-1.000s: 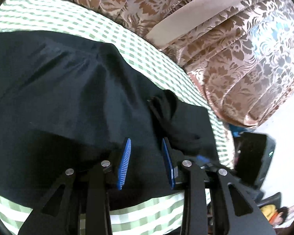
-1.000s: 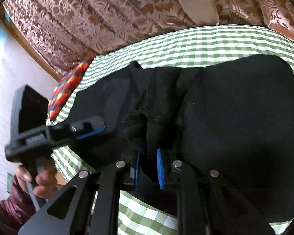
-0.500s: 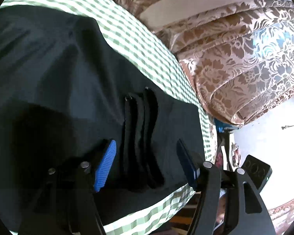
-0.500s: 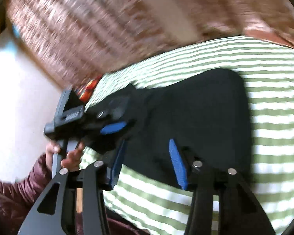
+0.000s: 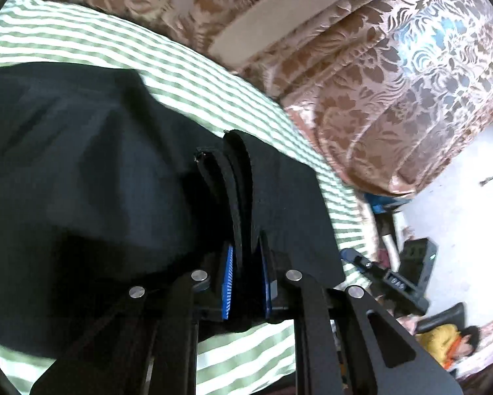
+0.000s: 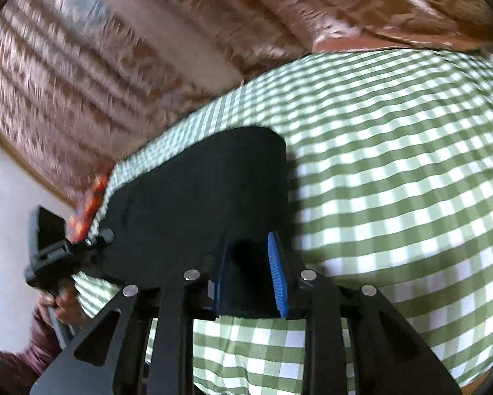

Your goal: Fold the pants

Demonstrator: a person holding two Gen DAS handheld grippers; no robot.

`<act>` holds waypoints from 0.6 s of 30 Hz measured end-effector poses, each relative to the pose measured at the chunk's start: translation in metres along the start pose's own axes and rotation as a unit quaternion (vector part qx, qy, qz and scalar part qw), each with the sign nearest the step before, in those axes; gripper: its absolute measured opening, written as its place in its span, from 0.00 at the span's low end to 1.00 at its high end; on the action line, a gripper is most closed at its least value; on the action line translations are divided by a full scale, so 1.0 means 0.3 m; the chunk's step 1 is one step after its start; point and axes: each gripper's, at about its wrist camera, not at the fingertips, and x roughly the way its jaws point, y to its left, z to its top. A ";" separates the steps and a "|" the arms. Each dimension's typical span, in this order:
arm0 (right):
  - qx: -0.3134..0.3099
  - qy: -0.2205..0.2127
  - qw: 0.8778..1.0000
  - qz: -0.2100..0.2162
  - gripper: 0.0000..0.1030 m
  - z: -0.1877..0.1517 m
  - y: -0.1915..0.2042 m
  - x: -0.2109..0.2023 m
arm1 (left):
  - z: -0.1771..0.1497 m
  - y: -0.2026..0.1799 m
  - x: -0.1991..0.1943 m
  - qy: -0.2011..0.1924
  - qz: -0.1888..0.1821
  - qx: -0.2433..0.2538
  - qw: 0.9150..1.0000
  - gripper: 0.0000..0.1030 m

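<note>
Left wrist: left gripper [image 5: 246, 276], jaws just closed, pinches the stacked hems of the black pants [image 5: 91, 177] at 6 o'clock on the green checked cloth [image 5: 187, 72]; floral curtain [image 5: 394, 75] at 2 o'clock.

Right wrist: right gripper [image 6: 250, 273], jaws just narrowed, grips the pants' folded edge at 6 o'clock; person's hand [image 6: 62, 306] at 8 o'clock.

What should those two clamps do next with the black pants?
Probably lift both ends together and carry them across to fold. The left gripper has just closed its jaws on the bunched edge of the pants; the right gripper has been closing on the near edge.
</note>
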 end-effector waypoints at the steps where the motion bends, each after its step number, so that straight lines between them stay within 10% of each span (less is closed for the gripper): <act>1: -0.012 0.014 1.000 -0.014 0.23 -0.008 0.012 0.030 | -0.010 0.029 0.004 0.005 0.016 -0.006 1.000 0.13; 7: -0.054 0.033 0.996 -0.063 0.24 -0.012 0.053 0.059 | -0.027 0.106 0.020 0.015 0.037 -0.029 0.999 0.19; 18: -0.084 -0.040 0.995 -0.046 0.45 0.226 0.232 0.117 | 0.043 -0.084 -0.042 -0.078 0.082 0.092 0.989 0.19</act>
